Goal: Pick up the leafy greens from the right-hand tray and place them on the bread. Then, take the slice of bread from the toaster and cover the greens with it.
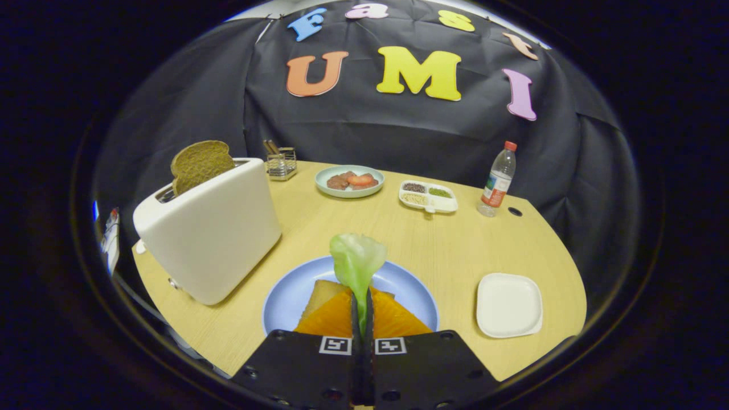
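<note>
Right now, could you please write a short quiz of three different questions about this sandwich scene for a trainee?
1. True or false: the gripper is shut on the pale green lettuce leaf.
2. Multiple choice: the brown slice of bread stands in
A. the white toaster
B. the small square white tray
C. the round blue plate
3. Fill in: the orange slice under the leaf lies on the round blue ____.

Key: 1 true; 2 A; 3 plate.

Greens (pixel 357 263) upright, above bread (pixel 322 293); toaster (pixel 211 228) slice (pixel 200 164).
</note>
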### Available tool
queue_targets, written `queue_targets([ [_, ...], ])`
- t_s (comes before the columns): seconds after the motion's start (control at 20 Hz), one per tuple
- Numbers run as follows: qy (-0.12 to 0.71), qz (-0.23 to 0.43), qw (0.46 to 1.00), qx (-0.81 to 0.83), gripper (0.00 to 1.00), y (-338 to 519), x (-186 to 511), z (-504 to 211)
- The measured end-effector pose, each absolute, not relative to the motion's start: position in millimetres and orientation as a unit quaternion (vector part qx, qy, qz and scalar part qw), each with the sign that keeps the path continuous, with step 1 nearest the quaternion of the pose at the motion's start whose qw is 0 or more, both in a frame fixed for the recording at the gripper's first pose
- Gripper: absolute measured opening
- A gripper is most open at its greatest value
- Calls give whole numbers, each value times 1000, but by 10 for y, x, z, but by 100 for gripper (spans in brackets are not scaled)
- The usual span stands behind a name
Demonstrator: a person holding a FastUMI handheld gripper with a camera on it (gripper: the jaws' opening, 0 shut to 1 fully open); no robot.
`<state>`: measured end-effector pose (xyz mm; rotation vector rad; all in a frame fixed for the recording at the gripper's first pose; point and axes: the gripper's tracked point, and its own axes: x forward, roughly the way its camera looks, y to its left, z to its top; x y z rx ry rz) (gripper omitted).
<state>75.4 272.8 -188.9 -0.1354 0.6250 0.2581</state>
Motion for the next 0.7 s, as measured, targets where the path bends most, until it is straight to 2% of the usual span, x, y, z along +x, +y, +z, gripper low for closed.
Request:
queue_targets([
  [0.2,328,140,934,-33,2,2800,709,-1968],
  [0.3,336,144,931,-19,10,2833,708,-2015],
  [0.35,338,144,930,-18,19,2833,701,-2028],
  [0.5,339,140,930,-24,35,2836,689,-2068],
  [0.55,339,139,930,-26,51,2839,679,-2065],
  [0.7,331,139,933,-39,67,2833,666,-2046],
])
